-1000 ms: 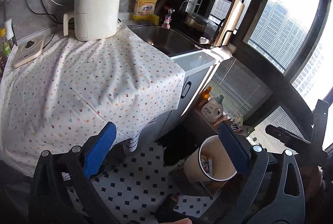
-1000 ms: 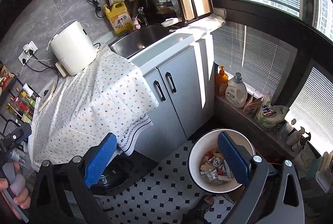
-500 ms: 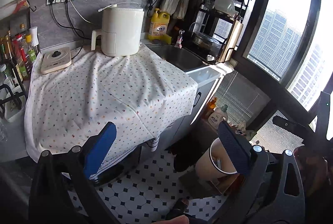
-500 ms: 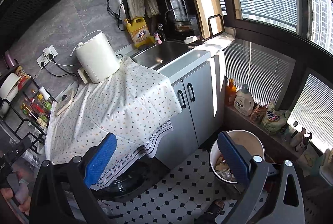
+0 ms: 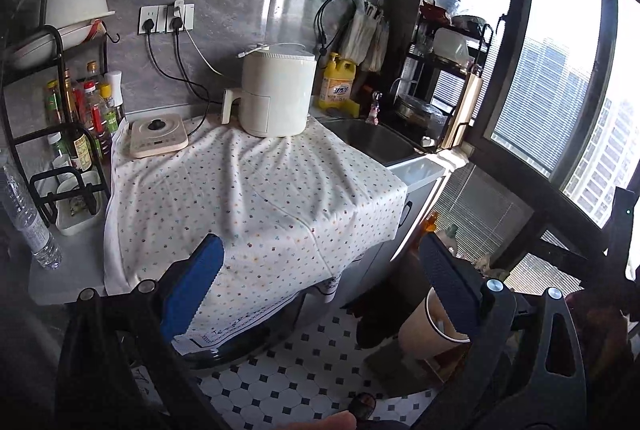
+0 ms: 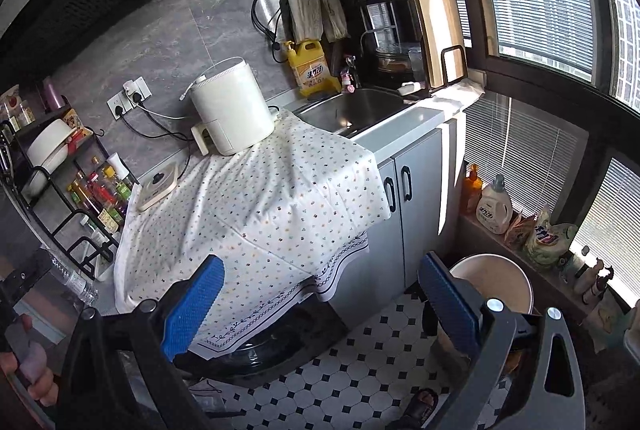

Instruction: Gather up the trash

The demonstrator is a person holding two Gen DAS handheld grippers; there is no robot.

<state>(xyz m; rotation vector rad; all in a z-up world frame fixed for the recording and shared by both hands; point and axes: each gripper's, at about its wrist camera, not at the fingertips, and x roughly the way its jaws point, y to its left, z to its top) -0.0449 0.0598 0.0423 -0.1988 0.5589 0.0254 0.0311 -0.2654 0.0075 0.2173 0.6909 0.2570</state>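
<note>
Both the left gripper (image 5: 320, 282) and the right gripper (image 6: 320, 290) have their blue-padded fingers spread wide and carry nothing. Beyond them, the round trash bin (image 6: 494, 280) stands upright on the tiled floor (image 6: 360, 358), mouth up, beside the grey cabinet (image 6: 416, 198). Farther back, a dotted cloth (image 5: 256, 198) covers the tabletop under a white appliance (image 5: 276, 94).

Spread, empty fingers (image 6: 192, 306) above bin (image 6: 496, 270)
</note>
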